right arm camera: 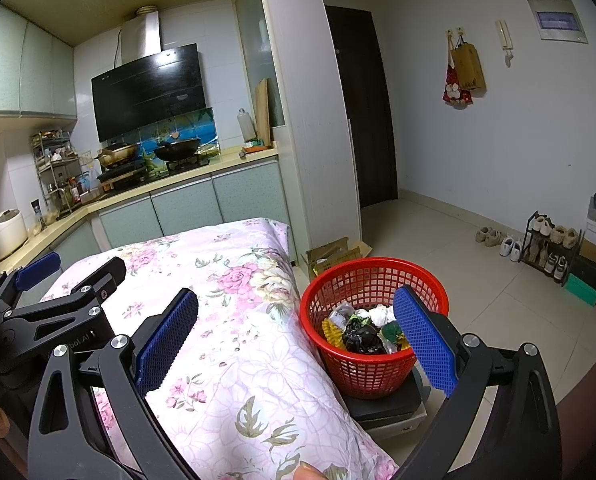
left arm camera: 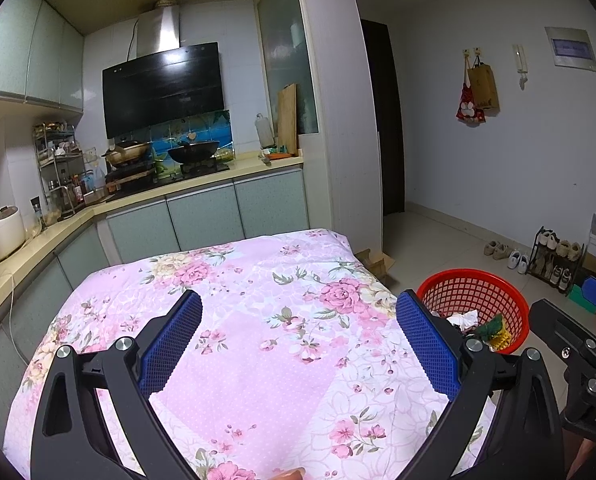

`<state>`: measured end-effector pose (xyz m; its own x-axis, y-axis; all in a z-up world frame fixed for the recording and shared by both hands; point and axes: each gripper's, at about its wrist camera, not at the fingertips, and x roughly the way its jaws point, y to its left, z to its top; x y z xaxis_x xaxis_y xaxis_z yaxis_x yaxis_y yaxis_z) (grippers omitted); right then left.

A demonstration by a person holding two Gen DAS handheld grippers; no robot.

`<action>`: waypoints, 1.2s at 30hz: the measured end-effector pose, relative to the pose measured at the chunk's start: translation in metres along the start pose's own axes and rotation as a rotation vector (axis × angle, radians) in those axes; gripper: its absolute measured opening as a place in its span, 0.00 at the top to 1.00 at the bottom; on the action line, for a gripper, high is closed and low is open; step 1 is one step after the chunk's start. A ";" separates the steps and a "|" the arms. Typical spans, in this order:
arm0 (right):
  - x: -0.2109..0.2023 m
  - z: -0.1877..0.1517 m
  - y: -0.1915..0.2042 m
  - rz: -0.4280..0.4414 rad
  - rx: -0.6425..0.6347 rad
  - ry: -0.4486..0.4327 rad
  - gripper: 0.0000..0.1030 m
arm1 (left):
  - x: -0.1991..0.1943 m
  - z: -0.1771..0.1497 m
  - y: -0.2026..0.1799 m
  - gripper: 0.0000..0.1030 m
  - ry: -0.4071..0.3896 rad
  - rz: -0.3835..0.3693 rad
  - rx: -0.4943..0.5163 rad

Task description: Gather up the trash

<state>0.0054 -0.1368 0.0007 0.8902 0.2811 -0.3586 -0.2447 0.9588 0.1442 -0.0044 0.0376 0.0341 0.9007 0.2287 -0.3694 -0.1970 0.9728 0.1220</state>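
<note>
A: Which step was it?
B: Near the end, I'd judge. Both tongs, left and right, gaped wide, holding nothing. The trash lay in the basket beside the tabletop, which showed none.
A: Next?
B: Probably checking for leftovers.

Wide-open left gripper above floral cloth, red basket beside

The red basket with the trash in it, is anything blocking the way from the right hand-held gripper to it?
Nothing visible does. The right hand-held gripper is open and empty, and the red plastic mesh basket sits just ahead beside the floral pink cloth-covered table, its open top uncovered.
</note>
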 end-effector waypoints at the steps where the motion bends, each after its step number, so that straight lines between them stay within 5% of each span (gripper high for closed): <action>1: 0.000 0.000 0.000 0.000 0.000 0.000 0.08 | 0.000 0.000 0.000 0.09 0.000 0.001 0.002; 36: -0.001 -0.010 -0.007 -0.020 0.048 0.038 0.08 | 0.000 -0.002 0.011 0.09 0.023 -0.029 -0.032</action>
